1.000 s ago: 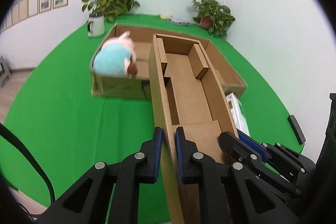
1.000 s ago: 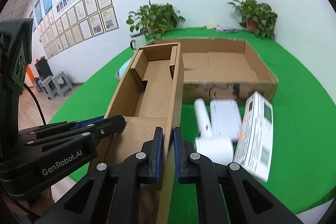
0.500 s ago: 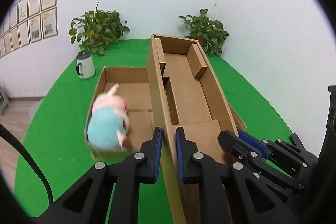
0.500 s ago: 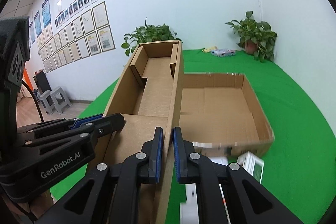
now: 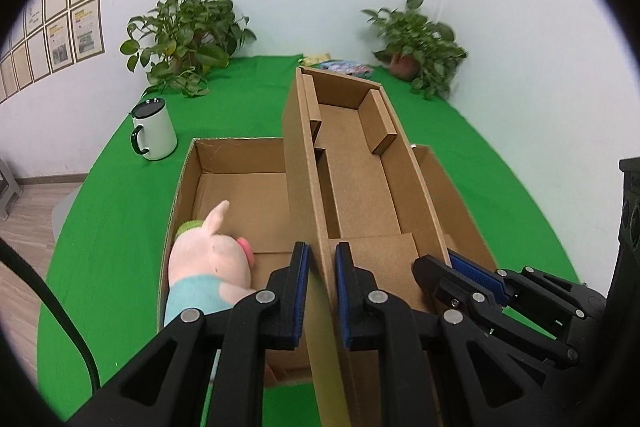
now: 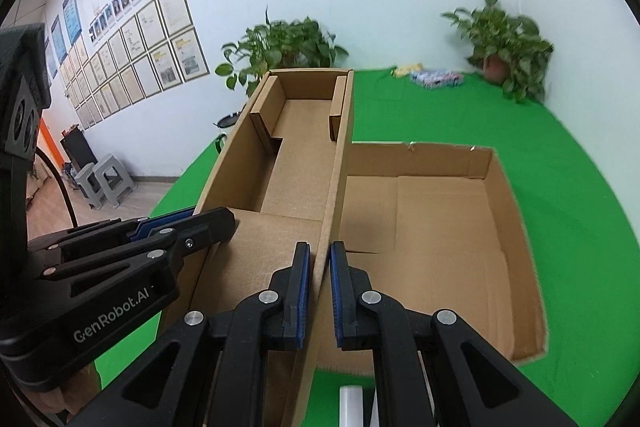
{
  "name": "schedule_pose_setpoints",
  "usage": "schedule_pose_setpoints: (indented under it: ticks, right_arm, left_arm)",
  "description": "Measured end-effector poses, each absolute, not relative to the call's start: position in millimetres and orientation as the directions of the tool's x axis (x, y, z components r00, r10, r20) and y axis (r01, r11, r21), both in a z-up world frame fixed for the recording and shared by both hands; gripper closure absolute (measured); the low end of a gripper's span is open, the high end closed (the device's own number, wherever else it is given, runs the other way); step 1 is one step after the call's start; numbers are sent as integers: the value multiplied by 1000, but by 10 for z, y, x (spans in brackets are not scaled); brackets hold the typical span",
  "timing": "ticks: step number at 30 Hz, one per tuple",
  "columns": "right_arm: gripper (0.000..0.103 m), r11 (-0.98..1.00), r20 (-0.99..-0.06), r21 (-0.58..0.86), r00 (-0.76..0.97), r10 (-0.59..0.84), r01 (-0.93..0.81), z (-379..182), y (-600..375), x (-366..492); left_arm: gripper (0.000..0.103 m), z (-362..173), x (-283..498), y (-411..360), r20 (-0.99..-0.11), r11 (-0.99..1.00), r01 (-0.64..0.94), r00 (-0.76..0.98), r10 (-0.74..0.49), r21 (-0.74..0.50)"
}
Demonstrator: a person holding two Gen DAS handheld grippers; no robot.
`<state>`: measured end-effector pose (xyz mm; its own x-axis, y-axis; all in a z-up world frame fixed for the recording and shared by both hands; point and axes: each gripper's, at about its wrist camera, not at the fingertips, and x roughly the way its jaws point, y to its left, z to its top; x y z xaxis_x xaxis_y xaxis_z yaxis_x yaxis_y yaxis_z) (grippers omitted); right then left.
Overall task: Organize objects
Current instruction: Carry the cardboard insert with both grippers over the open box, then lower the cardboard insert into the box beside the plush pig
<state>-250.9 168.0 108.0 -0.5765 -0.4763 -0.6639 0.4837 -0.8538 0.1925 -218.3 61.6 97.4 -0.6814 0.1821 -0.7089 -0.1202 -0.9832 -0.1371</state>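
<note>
The cardboard tray (image 5: 360,183), a long, narrow open-topped insert with folded inner tabs, hangs in the air above the big open carton (image 5: 240,187), its far end reaching past the carton's far wall. It looks light and fairly stiff along its length, but its thin walls would likely buckle or crease under a hard pinch, and a hold at one end alone would let it sag or twist. The near ends of the two long walls are the sensible places to hold it. That is where it is held: the left hand-held gripper (image 5: 318,291) is clamped on the near end of the left wall, and the right hand-held gripper (image 6: 318,291) is clamped on the near end of the right wall. A plush pig (image 5: 212,267) lies in the carton's near left corner. A white mug (image 5: 154,135) stands on the green desk (image 5: 116,211) to the far left.
</note>
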Motion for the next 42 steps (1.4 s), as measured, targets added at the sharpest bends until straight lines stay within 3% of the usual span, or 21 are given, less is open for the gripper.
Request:
schedule_pose_setpoints:
  ticks: [9, 22, 36, 42]
  right_arm:
    - [96, -855, -752, 237, -470, -462, 461, 406, 1326, -3392]
    - [97, -852, -808, 300, -360, -466, 429, -551, 1138, -3599]
    - [97, -885, -819, 213, -418, -393, 415, -579, 842, -3406]
    - [93, -890, -821, 248, -404, -403, 383, -596, 998, -3320]
  left_arm:
    - [91, 380, -2751, 495, -790, -990, -70, -597, 141, -123]
    - [91, -294, -2947, 477, -885, -997, -24, -460, 71, -68]
    - [89, 192, -2532, 112, -819, -999, -4, -573, 40, -46]
    - [89, 332, -2316, -43, -773, -999, 12, -634, 32, -51]
